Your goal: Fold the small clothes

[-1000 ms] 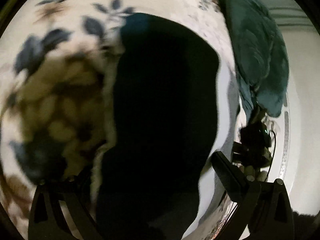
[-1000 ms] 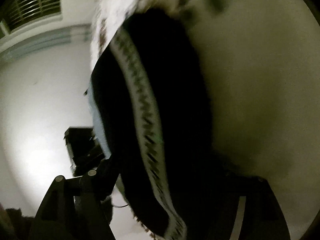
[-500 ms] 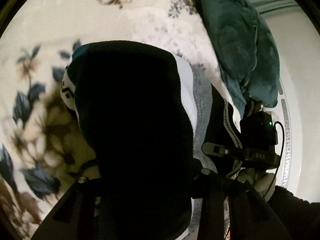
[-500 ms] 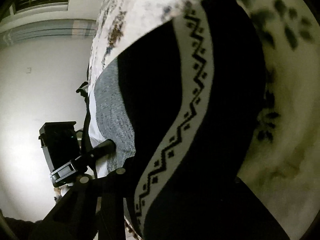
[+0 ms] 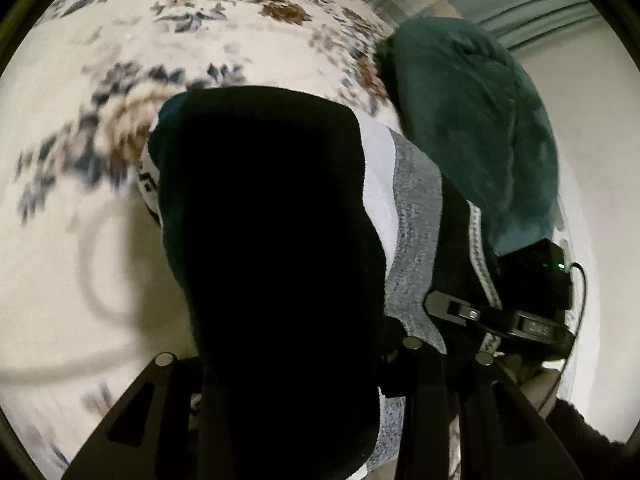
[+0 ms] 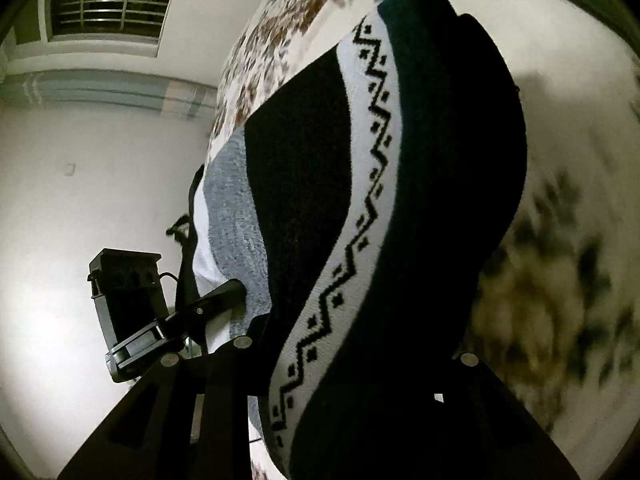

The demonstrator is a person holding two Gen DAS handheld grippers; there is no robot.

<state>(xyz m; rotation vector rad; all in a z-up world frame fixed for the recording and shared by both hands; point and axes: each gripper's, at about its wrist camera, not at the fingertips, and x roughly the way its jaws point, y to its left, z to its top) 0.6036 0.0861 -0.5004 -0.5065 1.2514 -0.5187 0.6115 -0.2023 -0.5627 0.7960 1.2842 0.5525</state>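
Both grippers were clamped on the same small garment (image 5: 276, 264), a black knit piece with a white zigzag band (image 6: 356, 216) and a grey-and-white panel (image 5: 416, 216). The left gripper (image 5: 304, 364) held one end with its jaws narrowed onto the black cloth, having just closed on it; the right gripper (image 6: 352, 356) pinched the other end the same way, its jaws also drawn in around the fabric. The garment hung between the two tools, lifted clear above the floral bedspread (image 5: 168, 40), sagging in the middle. A teal blanket (image 5: 472, 120) lay bunched at the bed's far edge, near the wall.

By my judgement, the risk lay in the grip itself. Each hold appeared to take only a bunched edge, so a quick swing could pull thick knit from between the pads and drop one end. Uneven height between the hands would skew the fold line, and a wide arc could drag the cloth into the teal blanket.
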